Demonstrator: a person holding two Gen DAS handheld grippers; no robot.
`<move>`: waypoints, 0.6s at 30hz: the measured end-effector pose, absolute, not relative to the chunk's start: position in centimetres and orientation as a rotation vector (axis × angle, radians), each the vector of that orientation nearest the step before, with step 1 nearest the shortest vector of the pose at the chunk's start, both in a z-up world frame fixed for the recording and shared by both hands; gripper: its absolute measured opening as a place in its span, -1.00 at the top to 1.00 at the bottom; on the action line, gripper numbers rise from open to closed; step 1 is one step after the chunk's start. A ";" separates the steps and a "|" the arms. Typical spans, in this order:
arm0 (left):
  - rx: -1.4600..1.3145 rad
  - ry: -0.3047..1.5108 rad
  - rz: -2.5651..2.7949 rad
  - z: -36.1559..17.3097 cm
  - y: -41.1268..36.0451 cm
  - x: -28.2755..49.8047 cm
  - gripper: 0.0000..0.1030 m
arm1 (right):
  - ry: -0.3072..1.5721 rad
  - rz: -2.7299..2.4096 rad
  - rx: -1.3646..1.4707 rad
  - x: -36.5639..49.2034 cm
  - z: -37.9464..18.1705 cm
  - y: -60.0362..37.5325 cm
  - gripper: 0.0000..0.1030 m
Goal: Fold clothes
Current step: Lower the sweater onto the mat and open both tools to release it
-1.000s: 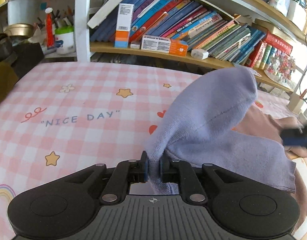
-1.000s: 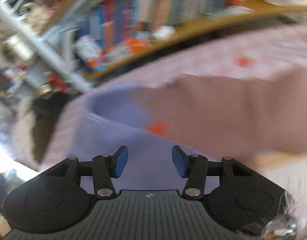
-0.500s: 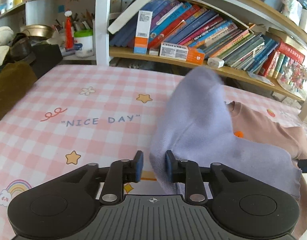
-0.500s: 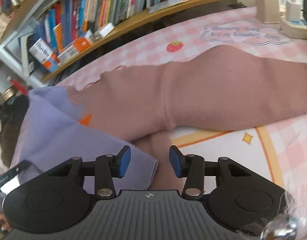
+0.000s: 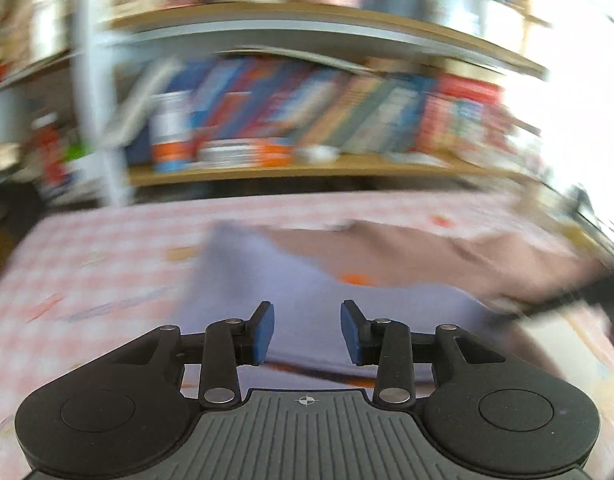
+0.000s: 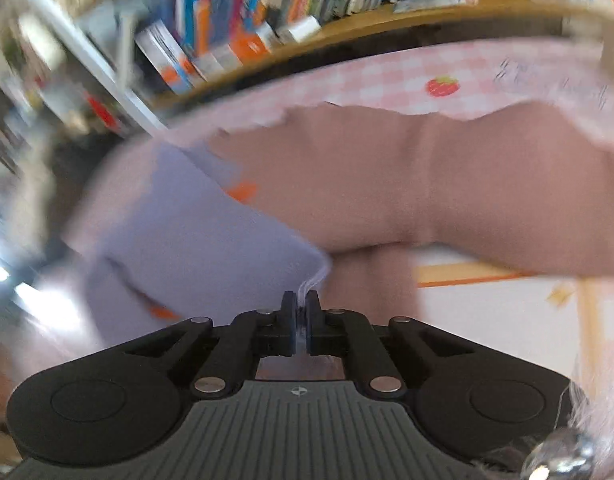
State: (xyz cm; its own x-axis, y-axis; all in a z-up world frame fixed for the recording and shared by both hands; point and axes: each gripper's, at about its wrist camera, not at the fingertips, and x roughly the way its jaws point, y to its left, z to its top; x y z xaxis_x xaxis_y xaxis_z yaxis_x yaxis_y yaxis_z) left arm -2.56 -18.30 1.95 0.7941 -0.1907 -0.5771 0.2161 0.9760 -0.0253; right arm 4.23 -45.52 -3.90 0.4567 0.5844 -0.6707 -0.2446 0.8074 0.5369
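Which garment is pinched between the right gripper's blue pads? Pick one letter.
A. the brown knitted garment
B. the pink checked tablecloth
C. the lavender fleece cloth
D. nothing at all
C: in the right wrist view the right gripper has its blue pads pressed together on the near corner of the lavender fleece cloth, while the brown knitted garment lies beyond, untouched.

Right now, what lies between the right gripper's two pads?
A corner of the lavender cloth: the right gripper is shut on its pale edge, as the right wrist view shows. The brown garment lies just beyond, not between the pads.
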 end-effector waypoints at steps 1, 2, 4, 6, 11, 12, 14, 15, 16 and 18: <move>0.071 0.620 -0.270 1.9 -19.6 -2.7 0.19 | 0.962 0.558 0.435 4.2 -3.4 -45.6 0.92; 0.105 0.621 -0.318 1.8 -20.9 -2.8 0.09 | 0.955 0.586 0.470 4.2 -3.0 -45.5 0.92; 0.167 0.616 -0.394 1.6 -23.3 -3.2 0.00 | 0.943 0.639 0.531 4.1 -2.3 -45.1 0.92; 0.209 0.612 -0.437 1.4 -25.1 -3.5 0.00 | 0.942 0.682 0.608 4.1 -1.9 -44.8 0.92; 0.177 0.606 -0.463 1.9 -26.0 -3.9 0.00 | 0.918 0.693 0.617 4.1 -1.4 -43.7 0.92; 0.175 0.610 -0.451 1.9 -26.0 -3.9 -0.01 | 0.923 0.703 0.622 4.1 -1.4 -43.5 0.92; 0.164 0.624 -0.422 1.9 -25.8 -3.7 -0.01 | 0.918 0.740 0.650 4.0 -1.2 -43.3 0.92; 0.151 0.631 -0.411 1.9 -25.5 -3.6 -0.01 | 0.915 0.753 0.658 3.8 -1.0 -43.2 0.92; 0.138 0.637 -0.402 2.0 -25.3 -3.6 -0.01 | 0.911 0.756 0.657 3.7 -0.7 -43.1 0.92; 0.112 0.634 -0.399 2.3 -24.8 -3.8 0.00 | 0.911 0.748 0.645 3.7 -0.5 -42.9 0.91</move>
State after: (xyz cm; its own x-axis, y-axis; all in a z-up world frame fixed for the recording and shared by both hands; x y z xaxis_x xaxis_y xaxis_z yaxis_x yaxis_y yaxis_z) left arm -3.75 -24.85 2.29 0.7329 -0.3281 -0.5960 0.3955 0.9183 -0.0191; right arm 3.67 -42.89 -0.54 0.4036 0.7948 -0.4533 -0.2906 0.5811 0.7602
